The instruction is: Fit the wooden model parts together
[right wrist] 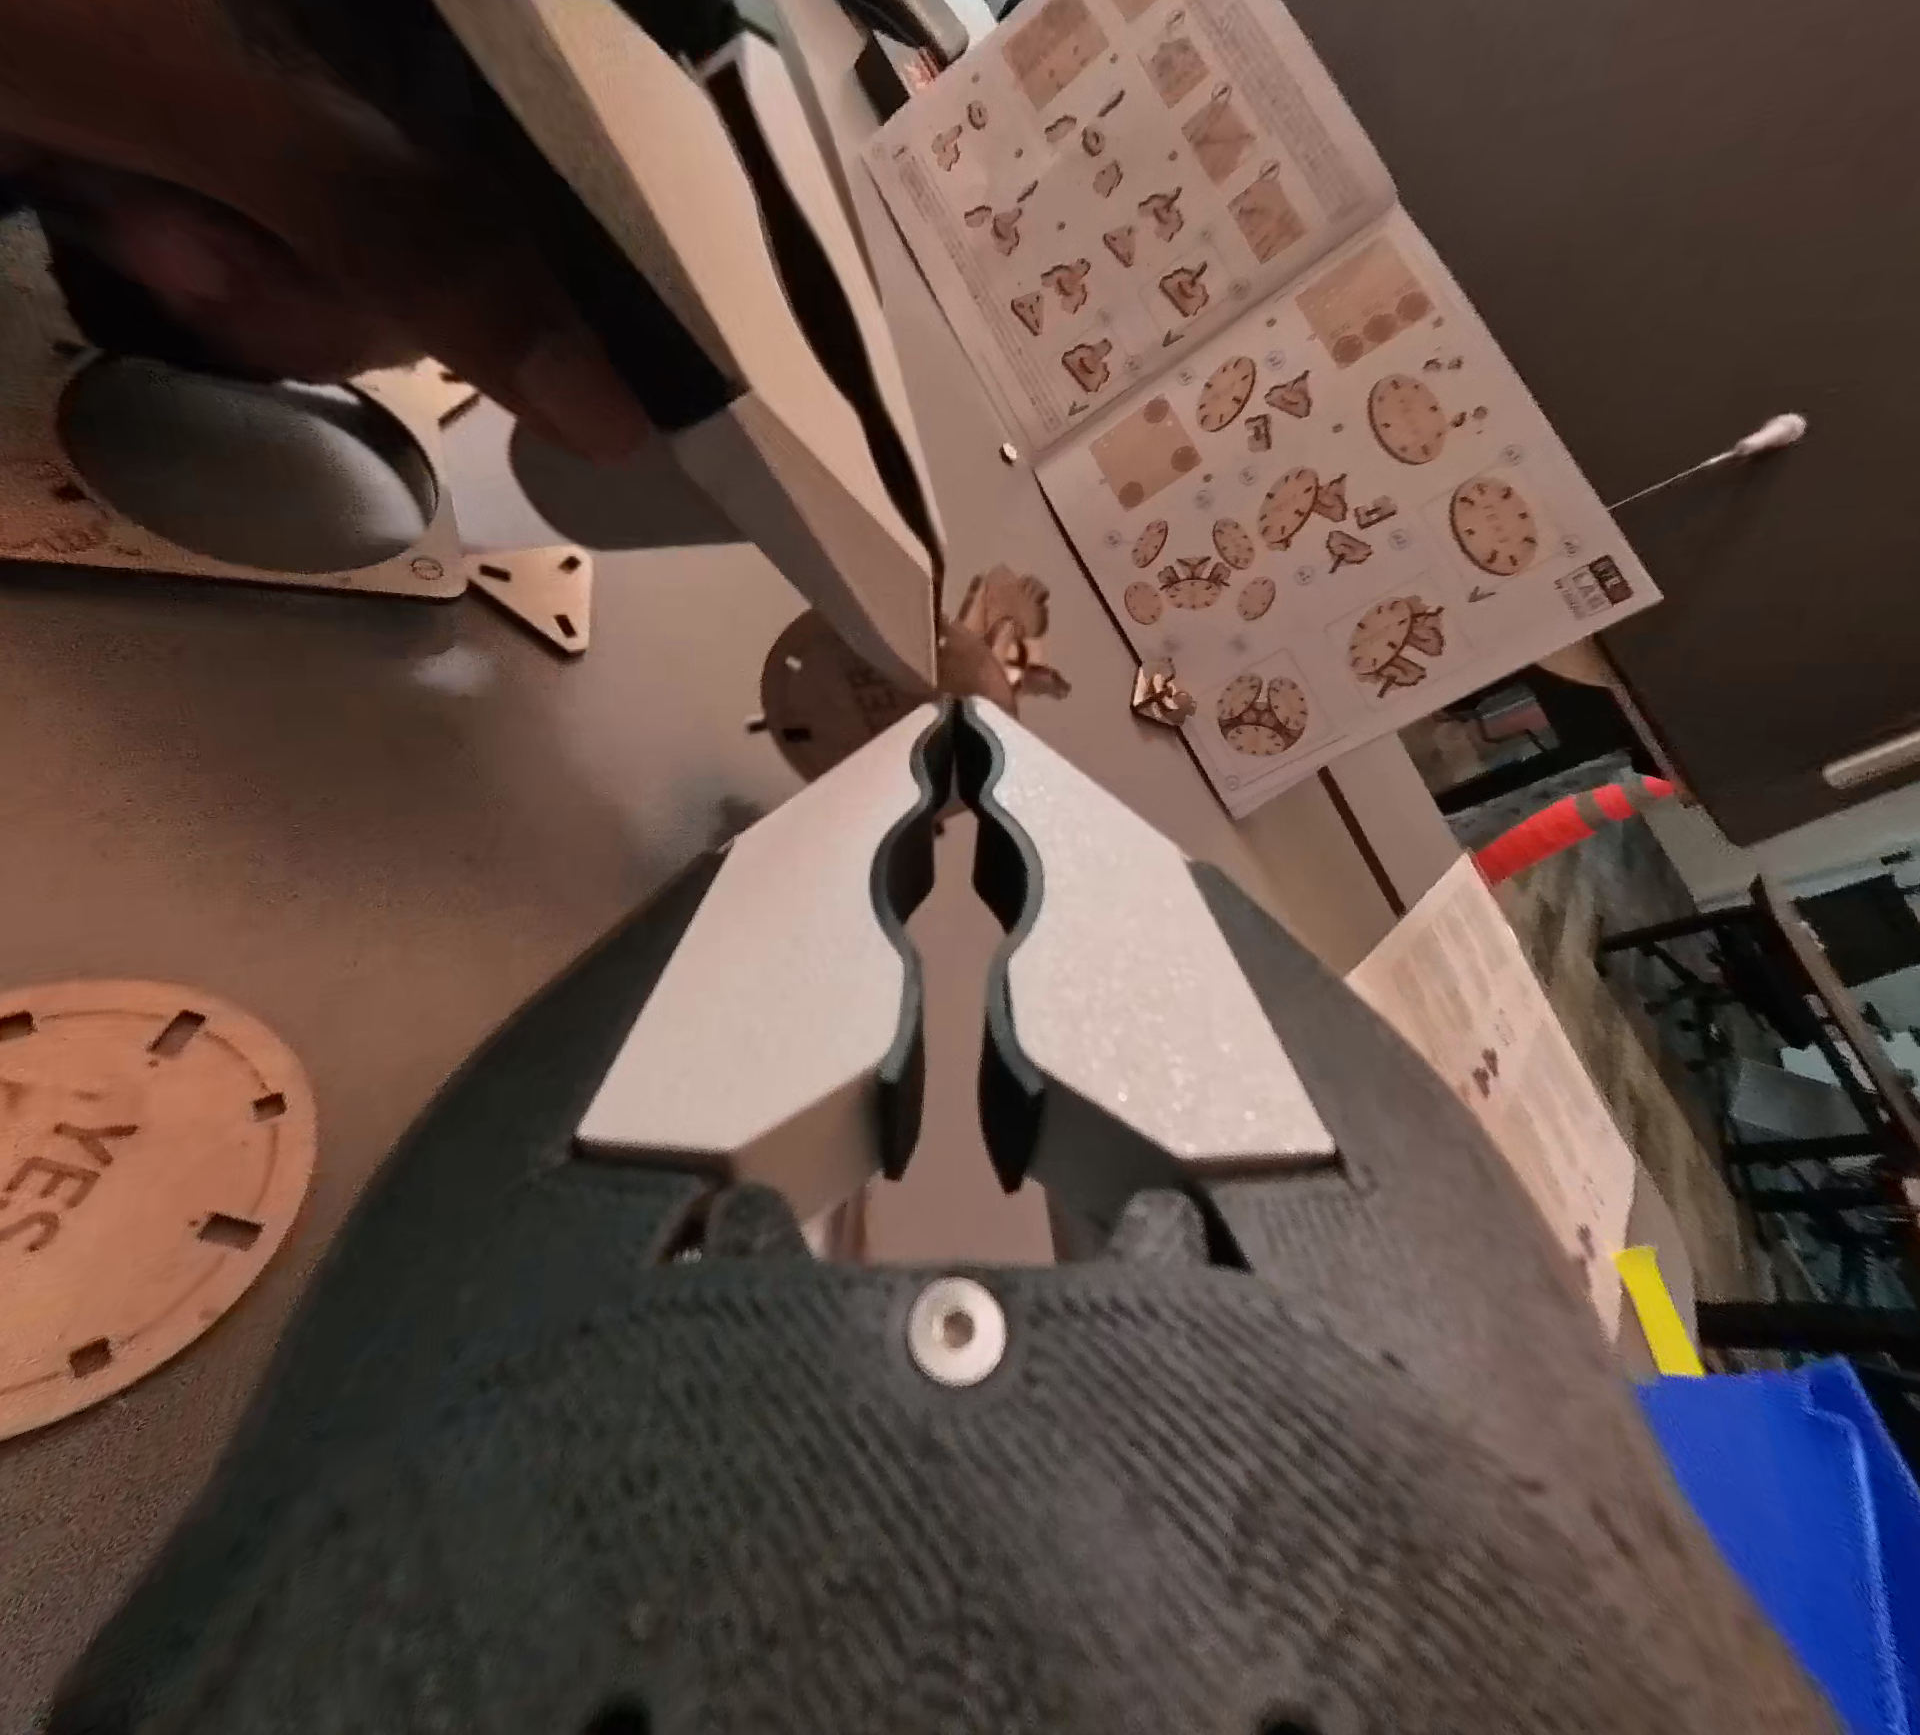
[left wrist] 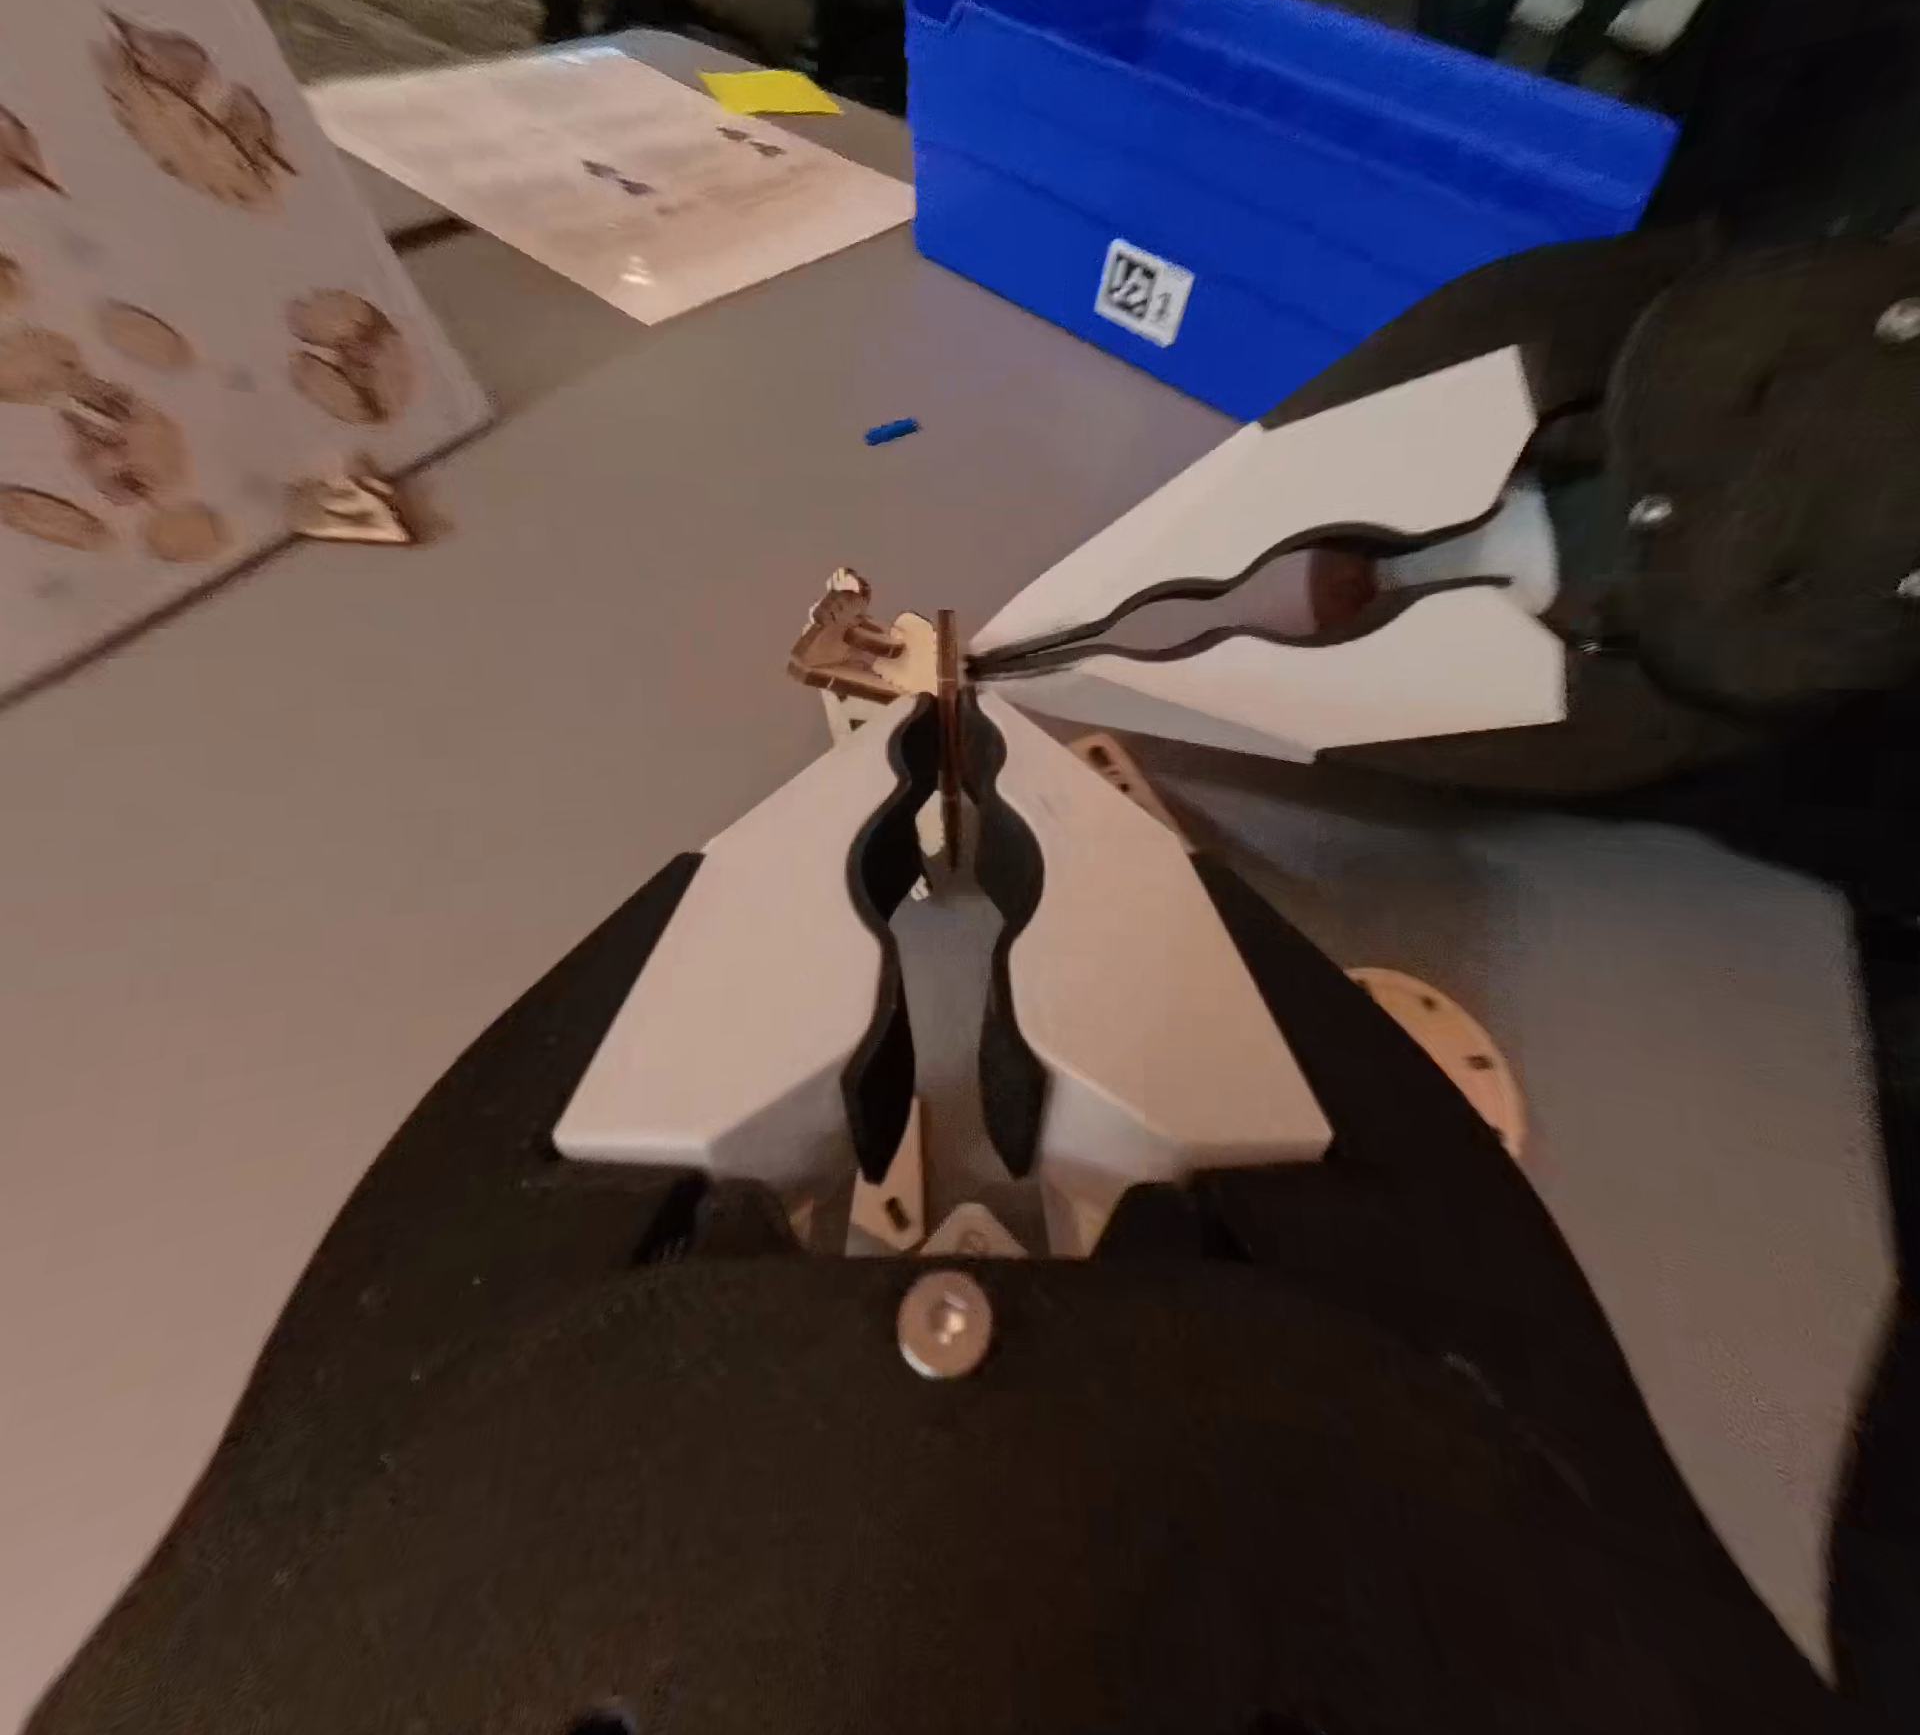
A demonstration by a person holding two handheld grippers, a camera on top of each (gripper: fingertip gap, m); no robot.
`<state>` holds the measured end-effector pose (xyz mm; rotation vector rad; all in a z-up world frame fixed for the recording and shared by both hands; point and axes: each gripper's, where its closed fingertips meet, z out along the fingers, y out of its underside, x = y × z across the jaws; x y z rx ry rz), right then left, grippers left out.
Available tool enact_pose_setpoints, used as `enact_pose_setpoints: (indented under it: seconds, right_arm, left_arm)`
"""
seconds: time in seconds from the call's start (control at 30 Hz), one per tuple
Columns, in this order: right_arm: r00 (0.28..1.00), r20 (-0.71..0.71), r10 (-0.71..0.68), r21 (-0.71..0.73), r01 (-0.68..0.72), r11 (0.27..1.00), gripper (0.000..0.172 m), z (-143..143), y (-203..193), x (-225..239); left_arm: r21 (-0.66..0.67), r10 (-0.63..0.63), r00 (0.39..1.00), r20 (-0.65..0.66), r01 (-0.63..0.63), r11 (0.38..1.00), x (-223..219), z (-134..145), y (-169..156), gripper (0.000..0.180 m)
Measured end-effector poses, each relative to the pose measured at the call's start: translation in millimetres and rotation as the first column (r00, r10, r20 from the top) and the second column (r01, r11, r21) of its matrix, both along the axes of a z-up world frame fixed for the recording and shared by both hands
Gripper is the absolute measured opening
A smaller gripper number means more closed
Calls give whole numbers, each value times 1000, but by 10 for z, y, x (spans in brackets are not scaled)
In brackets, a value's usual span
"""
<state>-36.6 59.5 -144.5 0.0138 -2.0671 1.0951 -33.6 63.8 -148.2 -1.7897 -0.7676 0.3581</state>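
Two claws meet tip to tip — left gripper [left wrist: 948, 729] clamps a thin wooden disc [left wrist: 947, 698] edge-on, its face hidden; right gripper [right wrist: 954, 717] is pinched together, its tips touching the disc's side, blurred.

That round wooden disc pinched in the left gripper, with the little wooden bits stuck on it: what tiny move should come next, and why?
Probably hold the left gripper steady while the right gripper, its tips closed at the edge-on round wooden disc, presses gently in. The cluster of small wooden pieces juts from the disc's far face, so pressure there might seat them. What the right tips pinch, if anything, cannot be seen.
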Motion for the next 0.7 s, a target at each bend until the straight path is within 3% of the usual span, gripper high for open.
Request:
enact_pose_setpoints:
  seconds: [0.07,0.33,0.5,0.6,0.7]
  right_arm:
    - [999,41,6,-17,-5,1000,0,-5,1,1]
    - [997,70,40,-150,-29,988,0,155,51,-42]
    - [978,208,20,-289,42,957,10,268,343,-308]
    - [927,371,-49,-236,145,961,26,75,581,-519]
    - [899,431,-71,-252,195,948,28,66,748,-620]
  left_arm:
    - [34,34,999,-37,-32,999,-42,140,-50,0]
    - [106,63,996,57,-68,992,-158,70,-211,0]
    - [107,100,994,46,-104,989,-248,70,-366,0]
    - [110,106,994,42,-110,988,-267,85,-406,0]
    - [110,83,995,51,-88,990,-247,71,-389,0]
